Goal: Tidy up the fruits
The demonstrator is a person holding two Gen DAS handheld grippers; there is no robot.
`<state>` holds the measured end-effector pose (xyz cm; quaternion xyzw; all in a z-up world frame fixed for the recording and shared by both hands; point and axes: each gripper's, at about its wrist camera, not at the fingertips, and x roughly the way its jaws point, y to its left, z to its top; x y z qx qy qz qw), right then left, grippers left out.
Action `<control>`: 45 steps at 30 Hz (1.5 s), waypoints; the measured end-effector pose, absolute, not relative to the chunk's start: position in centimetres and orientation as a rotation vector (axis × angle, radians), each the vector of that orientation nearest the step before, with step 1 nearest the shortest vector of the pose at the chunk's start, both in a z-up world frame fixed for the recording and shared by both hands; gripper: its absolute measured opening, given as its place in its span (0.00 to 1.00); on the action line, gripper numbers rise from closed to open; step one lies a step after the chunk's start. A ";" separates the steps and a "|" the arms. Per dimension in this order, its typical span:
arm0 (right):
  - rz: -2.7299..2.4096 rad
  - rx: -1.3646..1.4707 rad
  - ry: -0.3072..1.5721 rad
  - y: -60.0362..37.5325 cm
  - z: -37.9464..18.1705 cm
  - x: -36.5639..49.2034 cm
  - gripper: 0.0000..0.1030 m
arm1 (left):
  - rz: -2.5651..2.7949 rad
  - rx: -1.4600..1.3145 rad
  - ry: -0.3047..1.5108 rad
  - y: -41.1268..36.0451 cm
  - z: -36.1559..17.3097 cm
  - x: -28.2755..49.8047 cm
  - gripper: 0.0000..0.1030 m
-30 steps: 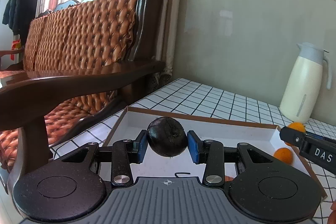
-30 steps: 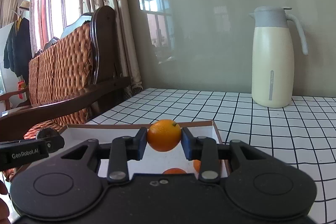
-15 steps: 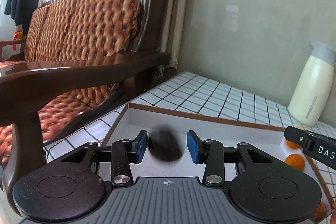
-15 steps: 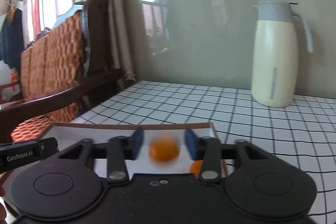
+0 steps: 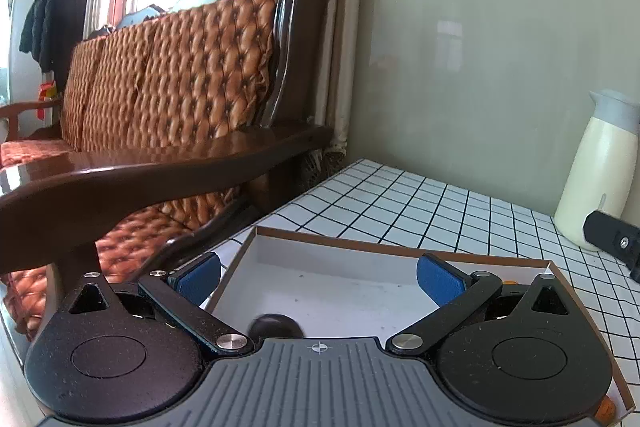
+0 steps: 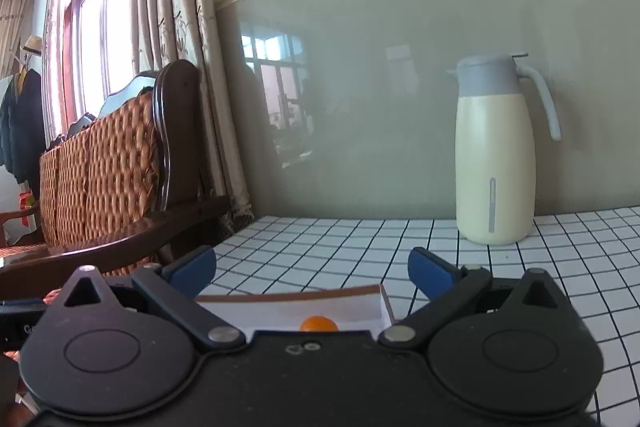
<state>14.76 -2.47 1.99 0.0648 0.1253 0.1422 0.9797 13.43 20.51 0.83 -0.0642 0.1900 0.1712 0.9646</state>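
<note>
Fruit release is the step: both the left gripper [image 5: 318, 277] and right gripper [image 6: 312, 267] are opening, empty, above the box [image 5: 320, 279]; next, fetch more.

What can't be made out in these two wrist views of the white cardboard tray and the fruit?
- Left wrist view: the dark round fruit is blurred and half hidden by the left gripper, whose jaws are opening with nothing between them.
- Right wrist view: the orange fruit shows only its top; the right gripper, jaws also opening, hides most of the white cardboard tray.
- How many fruits the tray holds: cannot tell.
</note>
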 end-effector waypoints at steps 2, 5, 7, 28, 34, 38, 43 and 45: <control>0.288 0.128 0.267 -2.5 1.8 14.5 0.94 | 0.347 -0.115 0.380 20.2 0.9 13.2 1.00; 0.294 0.123 0.279 -2.8 2.0 13.6 0.94 | 0.340 -0.112 0.385 19.7 1.0 12.6 1.00; 0.297 0.120 0.281 -3.2 2.5 12.6 0.94 | 0.335 -0.105 0.382 19.2 1.1 11.9 1.00; 0.236 0.097 0.433 -9.2 5.7 -5.8 0.94 | 0.218 -0.075 0.450 13.3 5.8 -7.8 1.00; 0.186 0.107 0.447 -10.2 6.4 -7.7 0.94 | 0.195 -0.022 0.449 11.7 6.7 -10.6 1.00; 0.175 0.098 0.449 -10.3 6.7 -8.3 0.94 | 0.185 -0.003 0.448 11.3 7.2 -11.7 1.00; 0.180 0.092 0.435 -9.9 6.9 -8.6 0.94 | 0.178 -0.004 0.458 11.4 7.5 -11.9 1.00; 0.180 0.090 0.429 -9.8 7.0 -8.5 0.94 | 0.182 -0.006 0.455 11.3 7.5 -11.9 1.00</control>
